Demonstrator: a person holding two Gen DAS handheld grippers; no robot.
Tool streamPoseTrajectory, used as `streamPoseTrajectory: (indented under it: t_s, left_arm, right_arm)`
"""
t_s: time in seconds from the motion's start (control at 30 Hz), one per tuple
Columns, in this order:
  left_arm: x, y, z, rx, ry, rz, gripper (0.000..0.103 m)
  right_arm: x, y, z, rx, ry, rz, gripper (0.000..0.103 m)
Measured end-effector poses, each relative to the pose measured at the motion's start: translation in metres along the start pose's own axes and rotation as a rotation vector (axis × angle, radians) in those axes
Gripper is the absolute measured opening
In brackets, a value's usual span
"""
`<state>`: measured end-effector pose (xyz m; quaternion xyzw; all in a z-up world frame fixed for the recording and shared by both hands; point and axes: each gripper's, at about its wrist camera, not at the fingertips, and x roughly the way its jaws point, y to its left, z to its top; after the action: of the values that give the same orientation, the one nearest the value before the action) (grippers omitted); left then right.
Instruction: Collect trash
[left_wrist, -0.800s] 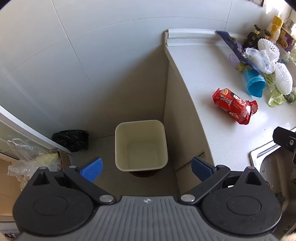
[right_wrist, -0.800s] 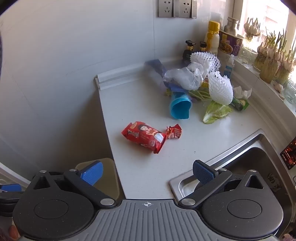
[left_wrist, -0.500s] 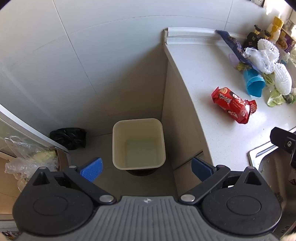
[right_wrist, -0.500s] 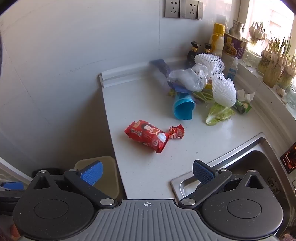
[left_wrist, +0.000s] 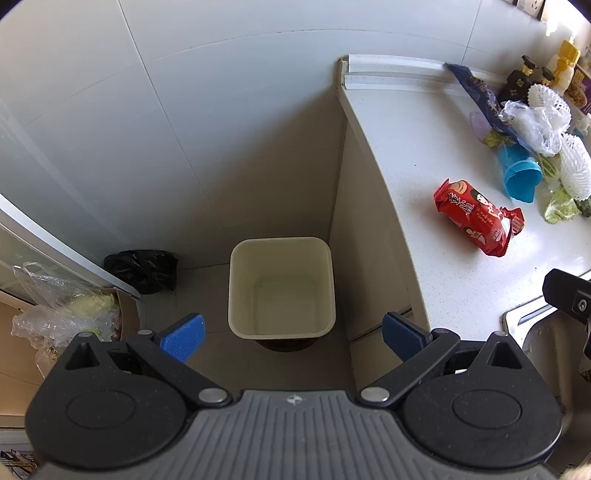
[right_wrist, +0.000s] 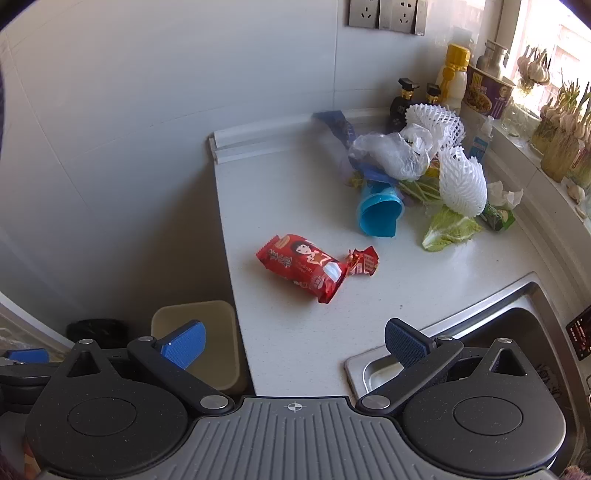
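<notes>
Trash — red snack wrapper (right_wrist: 302, 266) nearest us, blue cup (right_wrist: 380, 215) & foam nets behind — sits on the countertop (right_wrist: 295, 339), so we hold right gripper (right_wrist: 293, 343) over it, left gripper (left_wrist: 291, 334) over the empty bin (left_wrist: 281, 288) — both wide open, empty.

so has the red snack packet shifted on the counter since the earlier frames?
No. The red snack packet keeps its spot beside the blue cup; only the camera moved.

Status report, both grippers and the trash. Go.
Left gripper open, empty, above the bin. Right gripper open, empty, facing the red wrapper on the counter. Nothing in the way.
</notes>
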<state>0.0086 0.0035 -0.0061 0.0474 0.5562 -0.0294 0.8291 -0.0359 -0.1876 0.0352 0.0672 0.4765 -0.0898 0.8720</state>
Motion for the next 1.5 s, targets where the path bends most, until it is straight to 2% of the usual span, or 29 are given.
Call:
streamPoseTrajectory:
  t_s: [1.5]
  left_arm:
    - [-0.0042, 0.0015, -0.0066, -0.013, -0.013, 0.008, 0.103]
  right_arm:
    - [-0.005, 0.0026, -0.0004, -0.021, 0.0, 0.015, 0.103]
